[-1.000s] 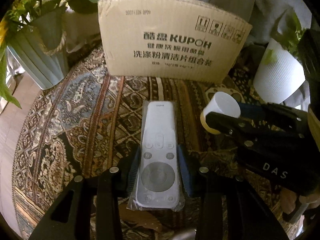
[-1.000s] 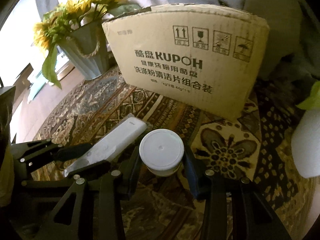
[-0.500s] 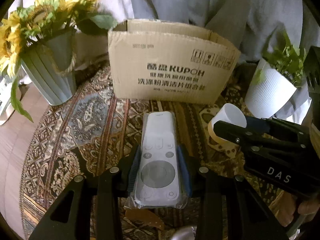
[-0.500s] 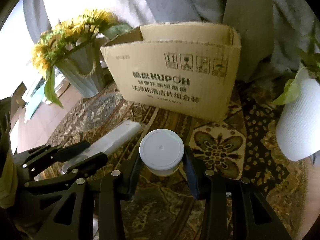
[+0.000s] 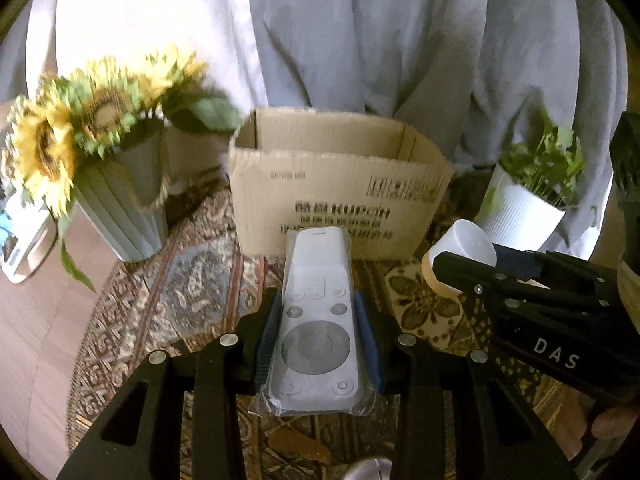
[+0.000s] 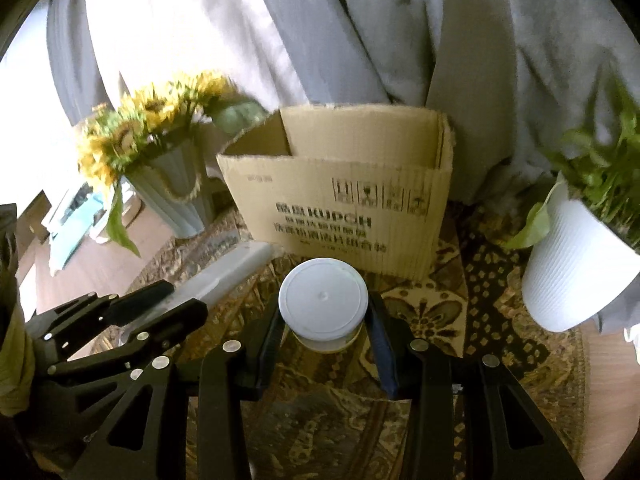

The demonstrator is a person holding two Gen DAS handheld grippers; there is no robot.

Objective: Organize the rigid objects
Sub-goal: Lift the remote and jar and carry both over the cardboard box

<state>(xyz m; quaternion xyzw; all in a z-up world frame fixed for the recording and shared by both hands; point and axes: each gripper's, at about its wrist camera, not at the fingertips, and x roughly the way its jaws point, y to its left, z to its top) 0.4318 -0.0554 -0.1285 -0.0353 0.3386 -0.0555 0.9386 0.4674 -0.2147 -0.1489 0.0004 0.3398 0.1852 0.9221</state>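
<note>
My left gripper point(image 5: 318, 334) is shut on a white remote control point(image 5: 316, 320) wrapped in clear plastic, held lengthwise between its blue pads above the patterned cloth. My right gripper point(image 6: 324, 320) is shut on a small jar with a white lid point(image 6: 323, 299). In the left wrist view the jar point(image 5: 460, 252) and the right gripper point(image 5: 440, 262) show at the right. In the right wrist view the remote point(image 6: 224, 276) and the left gripper point(image 6: 176, 300) show at the left. An open cardboard box point(image 5: 336, 196) stands behind, its inside partly visible point(image 6: 360, 140).
A grey vase of sunflowers point(image 5: 116, 204) stands left of the box, and a white pot with a green plant point(image 5: 520, 212) stands right of it. Grey-white curtains point(image 6: 360, 40) hang behind. The round table's patterned cloth point(image 6: 500, 320) ends at wooden floor on the left.
Both grippers have risen with their loads. The box now sits lower in both views and its open top has come into sight, with more curtain visible above.
</note>
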